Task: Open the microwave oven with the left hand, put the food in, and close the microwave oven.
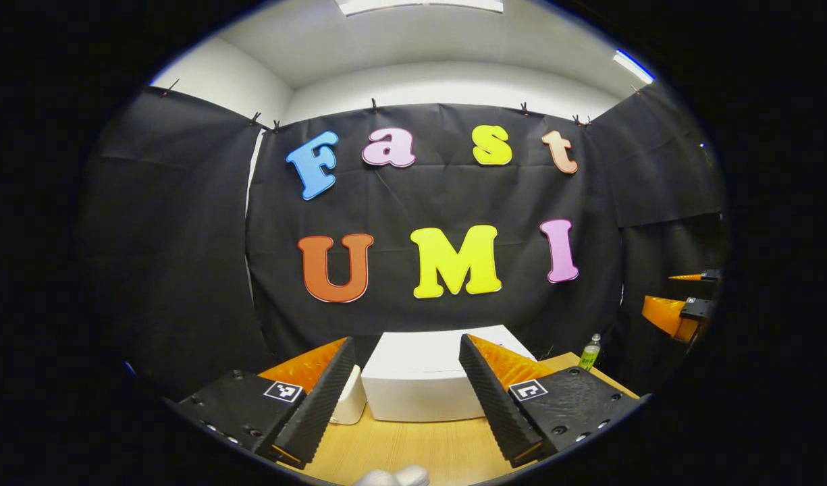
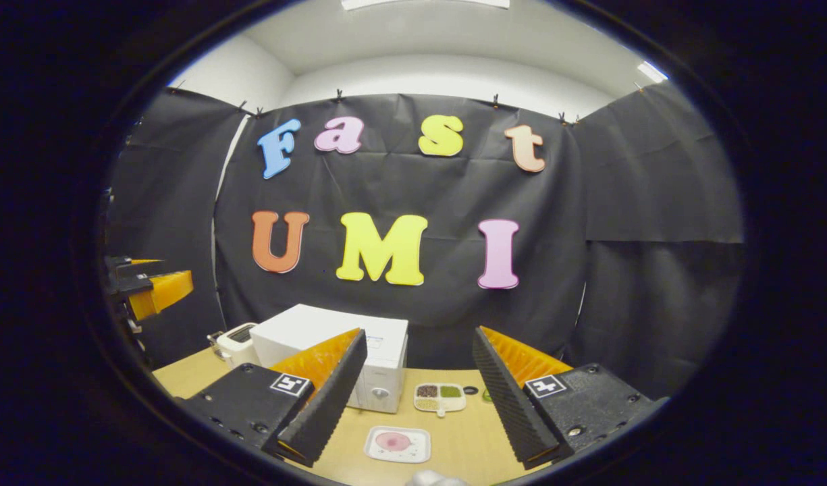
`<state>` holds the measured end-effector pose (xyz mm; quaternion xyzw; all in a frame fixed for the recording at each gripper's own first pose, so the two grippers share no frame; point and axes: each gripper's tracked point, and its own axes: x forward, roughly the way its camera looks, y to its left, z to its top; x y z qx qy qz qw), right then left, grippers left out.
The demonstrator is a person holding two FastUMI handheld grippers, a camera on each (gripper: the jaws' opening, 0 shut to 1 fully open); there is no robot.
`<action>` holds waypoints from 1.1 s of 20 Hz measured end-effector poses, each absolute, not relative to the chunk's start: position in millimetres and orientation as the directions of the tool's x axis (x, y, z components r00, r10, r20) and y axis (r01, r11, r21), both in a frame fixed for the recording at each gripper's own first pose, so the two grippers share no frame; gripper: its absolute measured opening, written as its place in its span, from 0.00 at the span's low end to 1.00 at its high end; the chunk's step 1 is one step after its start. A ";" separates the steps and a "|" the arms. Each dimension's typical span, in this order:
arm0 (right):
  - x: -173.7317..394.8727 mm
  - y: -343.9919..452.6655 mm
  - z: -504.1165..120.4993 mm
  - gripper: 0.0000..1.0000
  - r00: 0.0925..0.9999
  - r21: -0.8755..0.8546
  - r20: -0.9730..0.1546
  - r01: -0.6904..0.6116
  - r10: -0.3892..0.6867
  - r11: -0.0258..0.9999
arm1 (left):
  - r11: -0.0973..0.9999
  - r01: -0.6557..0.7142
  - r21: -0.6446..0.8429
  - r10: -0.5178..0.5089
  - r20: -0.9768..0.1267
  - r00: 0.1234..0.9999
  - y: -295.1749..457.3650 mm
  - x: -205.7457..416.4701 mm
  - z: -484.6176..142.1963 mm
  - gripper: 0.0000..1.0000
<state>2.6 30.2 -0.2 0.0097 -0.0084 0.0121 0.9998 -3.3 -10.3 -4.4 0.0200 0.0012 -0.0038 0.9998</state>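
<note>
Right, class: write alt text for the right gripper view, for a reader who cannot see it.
The right gripper, jaws open and holding nothing, hovers above a light wooden table facing a closed white box-shaped microwave oven. Beside the oven lie a white divided tray of food and, nearer, a white rectangular plate with a pink round food item.

Bare table (image 2: pixel 467 439) before microwave (image 2: pixel 332 351); toaster (image 2: pixel 236 343) flanks; trays (image 2: pixel 440 398) near
</note>
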 end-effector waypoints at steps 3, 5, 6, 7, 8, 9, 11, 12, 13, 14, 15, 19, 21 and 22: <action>-1.0 24.1 3.5 1.00 1.000 0.021 0.020 -0.021 0.020 1.000 | 0.999 0.012 0.037 -0.012 -0.008 1.000 -14.6 -5.0 -5.4 0.95; -3.7 19.6 4.0 1.00 1.000 0.014 0.025 -0.015 0.014 1.000 | 0.999 0.012 0.043 -0.012 0.001 1.000 -16.3 -5.3 -5.2 0.95; -5.8 18.1 3.5 0.96 1.000 0.013 0.026 -0.012 0.012 1.000 | 0.999 0.012 0.048 -0.012 0.003 1.000 -16.1 -5.0 -6.2 0.95; -7.0 15.2 2.8 1.00 1.000 0.016 0.024 -0.009 0.008 1.000 | 0.999 0.013 0.049 -0.013 0.004 1.000 -18.3 -2.7 -9.0 0.95; -8.2 13.0 1.7 1.00 1.000 0.018 0.022 -0.004 0.003 1.000 | 0.999 0.016 0.044 -0.016 0.005 1.000 -21.5 0.8 -13.4 0.95; -10.0 9.3 2.0 1.00 1.000 0.020 0.023 0.003 -0.003 1.000 | 0.999 0.023 0.039 -0.023 0.009 1.000 -26.5 6.0 -17.6 0.95; -13.3 0.7 5.1 1.00 0.999 0.023 0.032 0.018 -0.019 1.000 | 0.999 0.033 0.040 -0.033 0.016 0.999 -37.3 20.0 -31.3 0.95; -14.7 -5.2 3.6 1.00 0.999 0.024 0.031 0.027 -0.028 0.999 | 0.998 0.044 0.046 -0.044 0.004 0.999 -46.2 27.8 -44.5 0.95; -15.8 -11.2 2.6 1.00 0.999 0.026 0.029 0.039 -0.039 0.999 | 0.997 0.058 0.041 -0.058 0.002 0.998 -56.8 35.4 -57.4 0.95; -17.6 -17.0 2.2 1.00 0.998 0.033 0.027 0.047 -0.048 0.998 | 0.996 0.077 0.038 -0.077 -0.003 0.997 -69.7 42.5 -68.4 0.95; -18.9 -22.6 1.8 1.00 0.998 0.036 0.021 0.057 -0.057 0.998 | 0.995 0.092 0.043 -0.092 0.005 0.996 -81.3 49.9 -79.4 0.95; -26.3 -52.3 -2.8 0.96 0.993 -0.003 -0.007 0.118 -0.118 0.993 | 0.993 0.118 0.023 -0.117 -0.050 0.992 -121.3 87.7 -142.5 0.95; -30.5 -65.2 -5.8 0.96 0.990 -0.031 -0.021 0.142 -0.142 0.989 | 0.992 0.125 0.024 -0.124 -0.064 0.990 -140.5 106.5 -174.0 0.95; -31.9 -69.7 -9.1 1.00 0.988 -0.045 -0.033 0.151 -0.152 0.988 | 0.991 0.128 0.039 -0.124 -0.088 0.988 -149.7 116.6 -191.4 0.95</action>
